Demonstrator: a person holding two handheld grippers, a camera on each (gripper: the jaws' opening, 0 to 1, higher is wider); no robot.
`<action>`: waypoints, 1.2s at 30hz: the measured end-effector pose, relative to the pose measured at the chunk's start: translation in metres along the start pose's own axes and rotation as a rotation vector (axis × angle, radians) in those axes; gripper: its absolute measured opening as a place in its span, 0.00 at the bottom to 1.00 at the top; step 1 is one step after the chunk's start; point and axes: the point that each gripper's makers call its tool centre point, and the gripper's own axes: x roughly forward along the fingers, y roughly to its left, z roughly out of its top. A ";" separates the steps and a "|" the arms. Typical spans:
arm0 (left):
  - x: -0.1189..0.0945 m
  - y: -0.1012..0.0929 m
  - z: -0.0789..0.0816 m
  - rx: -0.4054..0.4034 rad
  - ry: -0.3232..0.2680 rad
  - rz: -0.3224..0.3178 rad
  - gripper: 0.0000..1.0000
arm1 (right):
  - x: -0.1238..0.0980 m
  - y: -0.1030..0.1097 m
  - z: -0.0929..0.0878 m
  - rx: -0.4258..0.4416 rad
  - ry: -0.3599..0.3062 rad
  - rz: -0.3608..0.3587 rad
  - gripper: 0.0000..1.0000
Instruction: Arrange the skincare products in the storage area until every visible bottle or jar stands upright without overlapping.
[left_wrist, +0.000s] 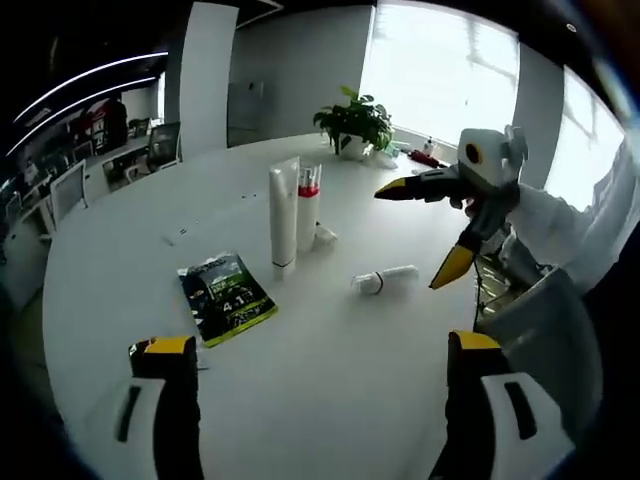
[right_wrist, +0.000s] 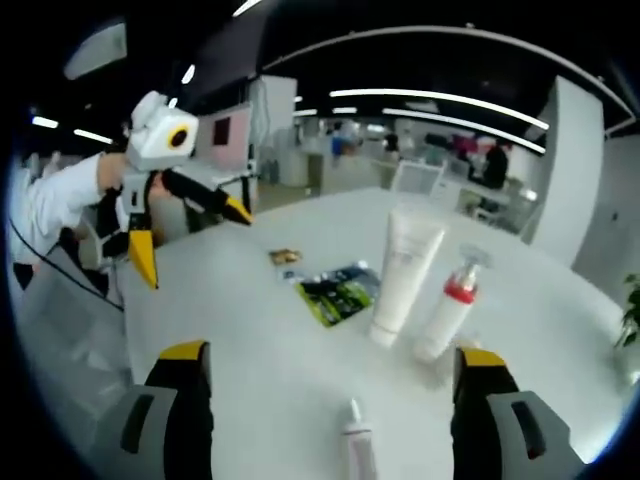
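Both tools stand with jaws apart, holding nothing: the left tool (left_wrist: 320, 350) and the right tool (right_wrist: 330, 360) hover over the white bench (left_wrist: 330, 380). Nearest, a small bottle (left_wrist: 384, 280) lies on its side, not yet stood up. Farther off, the tall white tube (left_wrist: 283, 218) and red-collared pump bottle (left_wrist: 308, 205) already stand upright, close together. One item seems left.
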 end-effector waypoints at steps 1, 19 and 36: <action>-0.001 -0.001 -0.001 -0.009 0.003 -0.004 0.99 | -0.002 0.001 0.000 0.001 0.001 -0.001 0.99; -0.017 0.003 -0.006 0.019 -0.020 0.001 0.99 | -0.014 0.013 -0.005 0.015 0.021 -0.026 1.00; -0.029 0.005 -0.021 0.034 -0.012 -0.018 0.99 | -0.020 0.030 -0.005 0.023 0.026 -0.062 1.00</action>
